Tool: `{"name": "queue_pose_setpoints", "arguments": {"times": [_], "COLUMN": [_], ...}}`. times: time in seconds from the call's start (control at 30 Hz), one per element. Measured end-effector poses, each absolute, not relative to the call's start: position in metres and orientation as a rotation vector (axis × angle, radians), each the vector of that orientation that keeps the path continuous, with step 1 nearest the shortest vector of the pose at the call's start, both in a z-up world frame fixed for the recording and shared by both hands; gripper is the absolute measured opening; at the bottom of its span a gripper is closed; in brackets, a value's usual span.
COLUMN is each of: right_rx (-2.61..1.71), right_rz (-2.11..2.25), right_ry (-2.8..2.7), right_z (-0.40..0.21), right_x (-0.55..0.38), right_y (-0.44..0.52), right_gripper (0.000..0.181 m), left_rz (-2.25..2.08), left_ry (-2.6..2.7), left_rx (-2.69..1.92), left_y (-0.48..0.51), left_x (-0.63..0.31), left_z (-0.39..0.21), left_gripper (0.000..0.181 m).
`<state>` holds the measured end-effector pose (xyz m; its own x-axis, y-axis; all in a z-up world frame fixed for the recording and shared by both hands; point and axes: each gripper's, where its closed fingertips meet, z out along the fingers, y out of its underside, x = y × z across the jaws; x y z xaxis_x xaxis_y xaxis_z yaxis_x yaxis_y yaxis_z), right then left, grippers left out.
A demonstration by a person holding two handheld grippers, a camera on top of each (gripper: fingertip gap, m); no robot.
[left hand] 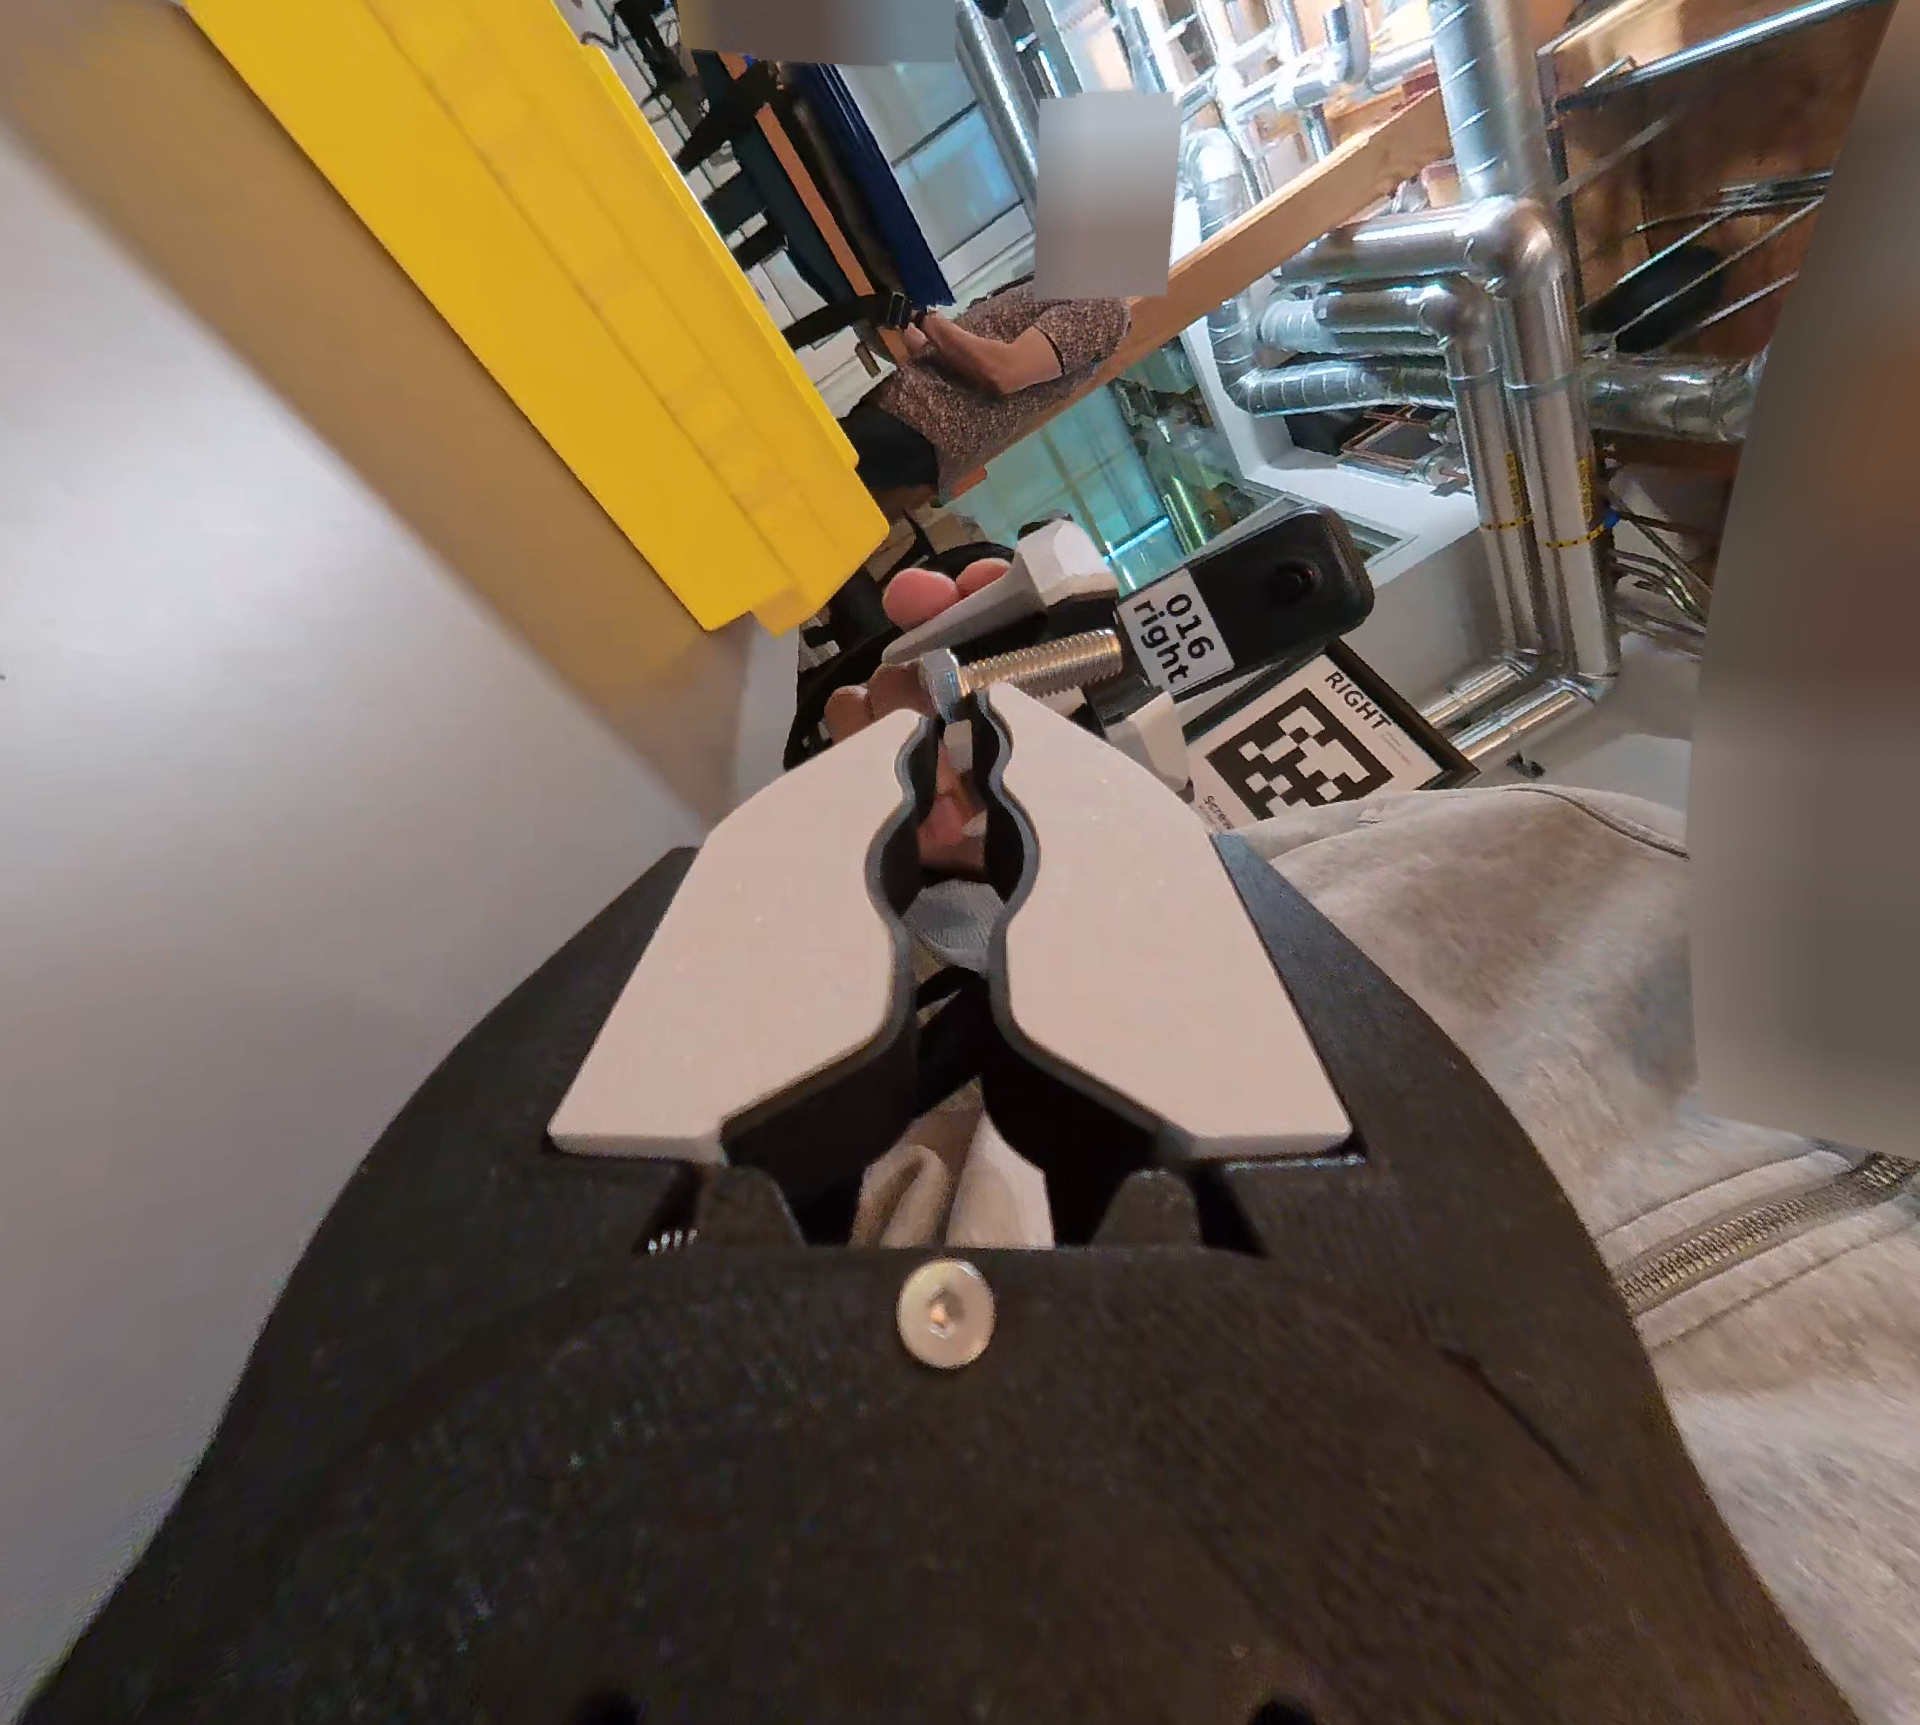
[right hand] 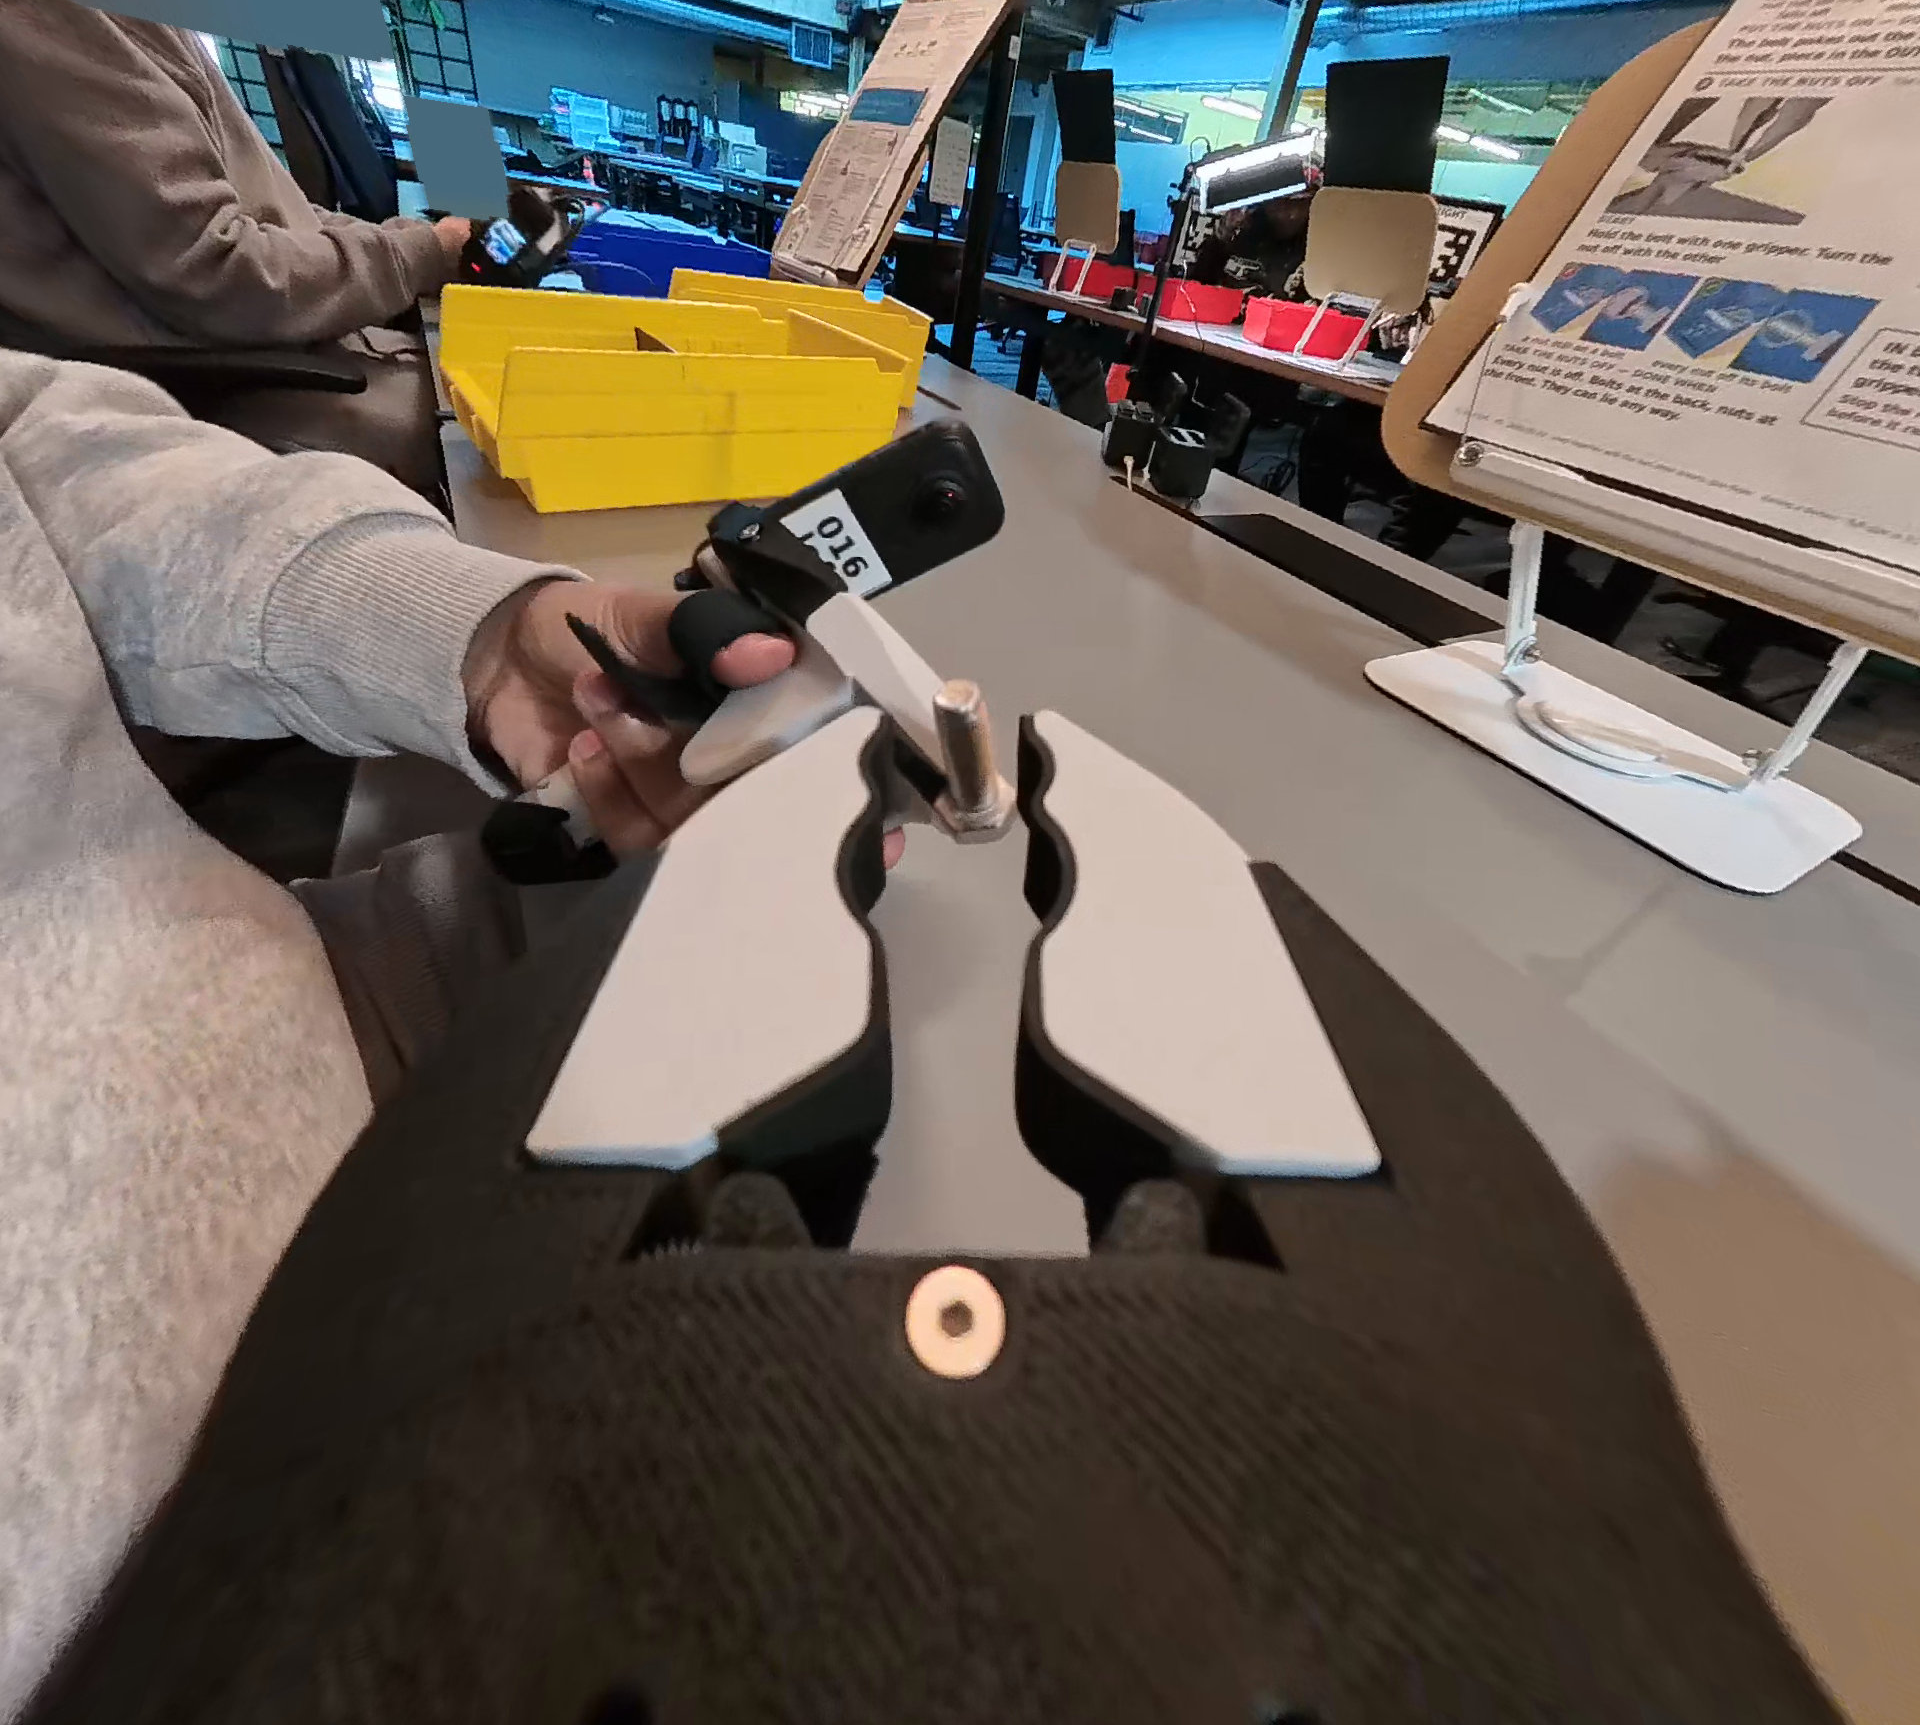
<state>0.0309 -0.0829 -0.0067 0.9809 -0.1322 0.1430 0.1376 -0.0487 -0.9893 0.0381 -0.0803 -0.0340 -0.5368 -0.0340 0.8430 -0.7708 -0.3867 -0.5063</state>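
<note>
My left gripper (left hand: 951,719) is shut on the hex end of a silver bolt (left hand: 1039,662), pinched at the very fingertips. The bolt's threaded shaft points away to the right. In the right wrist view the same bolt (right hand: 961,740) stands upright, held from the left by the left gripper (right hand: 940,808) in a hand with a grey sleeve (right hand: 260,595). My right gripper (right hand: 956,725) is open, its two grey fingers on either side of the shaft without touching it. It also shows in the left wrist view (left hand: 1081,662), straddling the shaft.
Yellow bins (right hand: 675,397) stand on the grey table (right hand: 1299,636) behind the grippers, also close on the left in the left wrist view (left hand: 520,221). A stand with a printed sheet (right hand: 1683,304) on a white base (right hand: 1621,771) is at the right. Another person (right hand: 156,200) sits at the far left. Both grippers' tips are close together, under 4 cm apart.
</note>
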Motion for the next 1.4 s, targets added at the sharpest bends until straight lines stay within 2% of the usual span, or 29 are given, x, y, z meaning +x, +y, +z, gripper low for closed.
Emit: {"name": "queue_pose_setpoints", "arguments": {"times": [0.13,0.27,0.47,0.6,0.77,0.97,1.4], "right_rx": [-1.628,-1.645,-1.687,-1.674,-1.645,-1.627,-1.675], "right_rz": [-0.207,-0.186,-0.175,-0.145,0.019,0.202,0.196], "right_ry": [-0.013,-0.033,-0.046,-0.003,0.081,0.086,0.025], "right_z": [-0.012,-0.016,-0.022,-0.020,-0.020,-0.020,-0.016], "right_x": [0.030,0.027,0.029,0.035,0.041,0.031,0.012], "right_y": [-0.081,-0.079,-0.079,-0.081,-0.083,-0.080,-0.072], "right_gripper": [0.022,0.011,0.010,0.010,0.010,0.010,0.010], "left_rz": [1.933,1.912,1.917,1.943,2.034,2.167,2.187], "left_ry": [-1.346,-1.334,-1.326,-1.388,-1.676,-2.132,-2.235], "left_rx": [1.090,1.086,1.111,1.130,1.105,0.946,0.804], "left_y": [-0.086,-0.088,-0.086,-0.083,-0.083,-0.088,-0.095], "left_x": [0.034,0.031,0.035,0.037,0.034,0.024,0.008], "left_z": [-0.039,-0.042,-0.046,-0.047,-0.051,-0.049,-0.046], "left_gripper": [0.008,0.007,0.008,0.037,0.051,0.050,0.036]}}
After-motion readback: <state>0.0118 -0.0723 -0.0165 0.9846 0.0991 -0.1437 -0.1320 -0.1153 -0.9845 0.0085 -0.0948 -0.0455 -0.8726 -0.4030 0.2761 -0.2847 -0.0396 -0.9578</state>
